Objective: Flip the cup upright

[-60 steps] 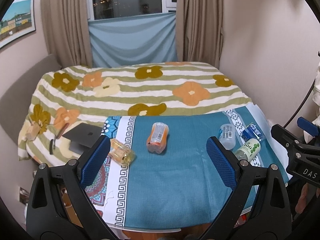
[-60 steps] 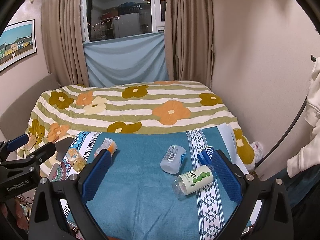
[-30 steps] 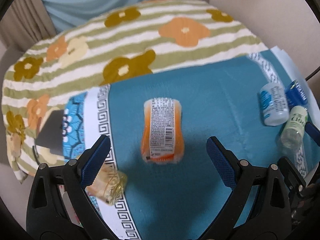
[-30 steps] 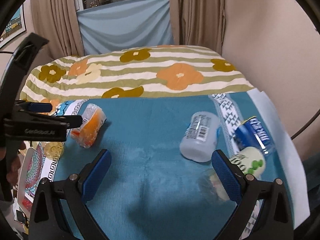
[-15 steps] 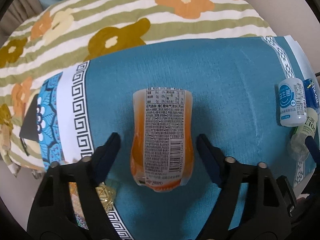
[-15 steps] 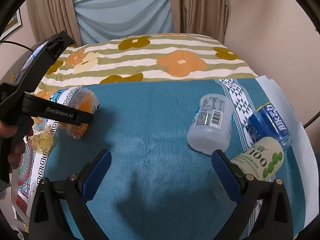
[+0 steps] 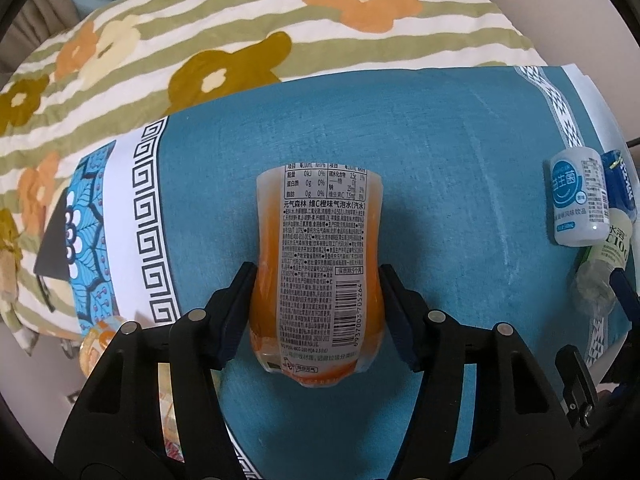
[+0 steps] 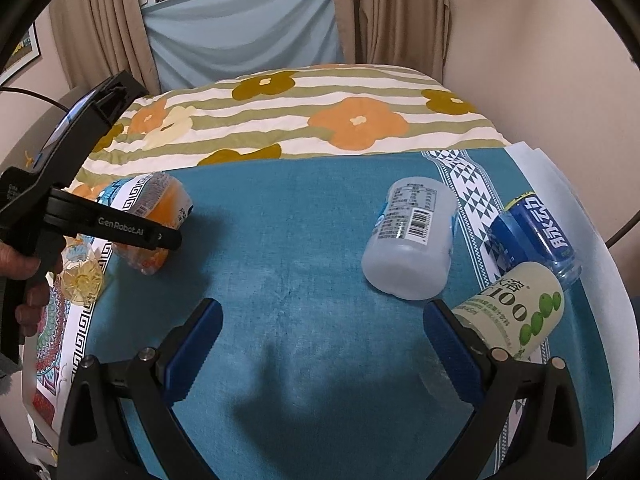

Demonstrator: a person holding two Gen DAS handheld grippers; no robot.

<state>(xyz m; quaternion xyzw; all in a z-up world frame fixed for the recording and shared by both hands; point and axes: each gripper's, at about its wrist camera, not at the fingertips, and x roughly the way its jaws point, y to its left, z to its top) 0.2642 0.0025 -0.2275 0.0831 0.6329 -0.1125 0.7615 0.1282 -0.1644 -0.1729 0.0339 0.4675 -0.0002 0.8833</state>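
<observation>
Item, nearest: left gripper, one. Its two blue-padded fingers are pressed against the flanks of the orange cup, one, pinching it across its width at the end closest to the claw. The cup lies on its side on the teal cloth, toward that cloth's left border and about midway between its near and far edges. Its long axis runs straight away from the claw, in line with the fingers, the printed label facing up. Which end is the mouth cannot be told from here. By my reckoning the coming move turns on this: gripped across the width, the cup can be tipped up about its short axis to stand.

Item: right gripper, one, spread wide and holding nothing, hovering over the bare near-middle of the cloth. The left claw is the one on the cup; the right is well apart from it.

Item: small amber cup, one, at the cloth's left patterned border, just beside the orange cup.

Item, right side of the cloth: white bottle, one; green-dotted bottle, one; blue bottle, one. All three lie on their sides, clustered near the right border.

Item, farthest: flowered bedspread, one, beyond the cloth's far edge.
</observation>
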